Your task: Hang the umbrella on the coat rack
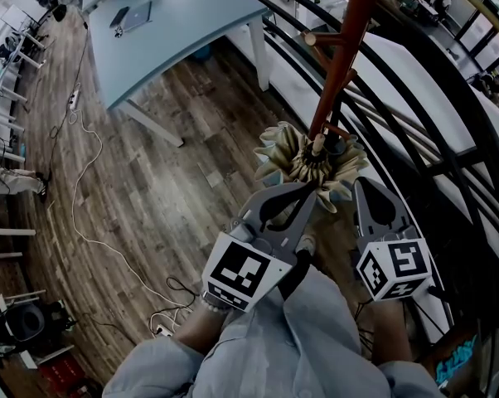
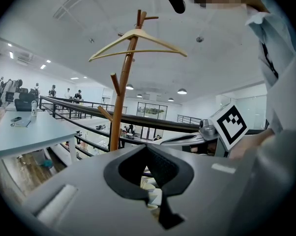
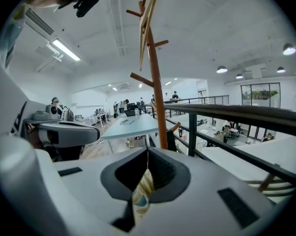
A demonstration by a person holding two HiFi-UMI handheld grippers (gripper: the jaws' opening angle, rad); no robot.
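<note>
A folded beige umbrella (image 1: 295, 160) hangs in the air against the brown coat rack pole (image 1: 341, 56), just under a low peg. My left gripper (image 1: 313, 189) meets it from the lower left with its jaws together on the pleated fabric (image 2: 150, 195). My right gripper (image 1: 359, 182) is shut at the umbrella's right side, and a strip of fabric (image 3: 143, 195) hangs between its jaws. In the left gripper view the rack (image 2: 119, 117) rises ahead with a wooden hanger (image 2: 138, 41) on top. The right gripper view shows the pole (image 3: 155, 92) close in front.
A black metal railing (image 1: 415, 139) runs right behind the rack, with a drop to a lower floor beyond it. A light blue table (image 1: 175, 23) with a laptop stands at the upper left. White cables (image 1: 84, 214) trail over the wooden floor at the left.
</note>
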